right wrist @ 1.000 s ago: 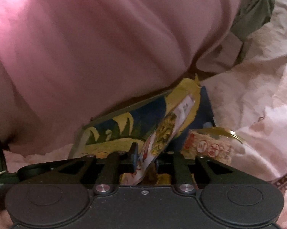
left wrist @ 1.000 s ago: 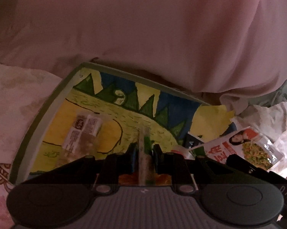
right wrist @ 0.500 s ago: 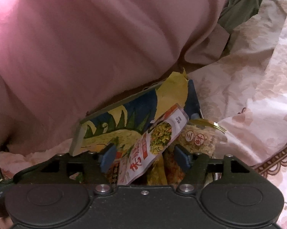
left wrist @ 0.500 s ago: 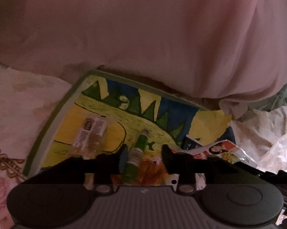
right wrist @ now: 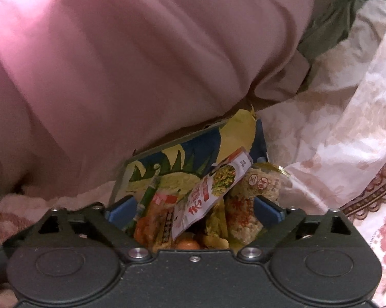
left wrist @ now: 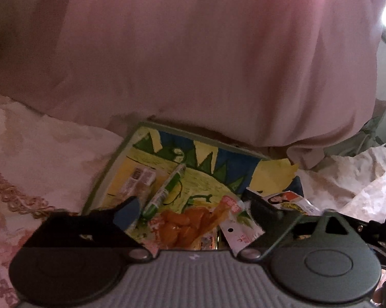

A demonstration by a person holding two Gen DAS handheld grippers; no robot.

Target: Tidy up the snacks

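Note:
A painted board (left wrist: 198,169) with green trees and yellow ground lies on the bed and holds the snacks. On it lie a green stick packet (left wrist: 164,192), a clear wrapped bar (left wrist: 137,179), an orange snack pack (left wrist: 187,227) and a white-red noodle packet (left wrist: 290,201). My left gripper (left wrist: 193,211) is open and empty just above the stick packet and the orange pack. My right gripper (right wrist: 195,208) is open over the board (right wrist: 182,159); the noodle packet (right wrist: 213,192) lies loose between its fingers, beside a rice cracker pack (right wrist: 257,192) and the orange pack (right wrist: 159,218).
A large pink quilt (left wrist: 193,51) rises right behind the board and fills the upper view. Floral pink bedding (right wrist: 347,128) surrounds the board on both sides. An olive cloth (right wrist: 329,33) lies at the upper right. The right gripper's body (left wrist: 372,231) shows at the left view's right edge.
Both grippers opened. The left let go of the green stick packet, which now lies on the board. The right let go of the noodle packet. Both pulled back slightly.

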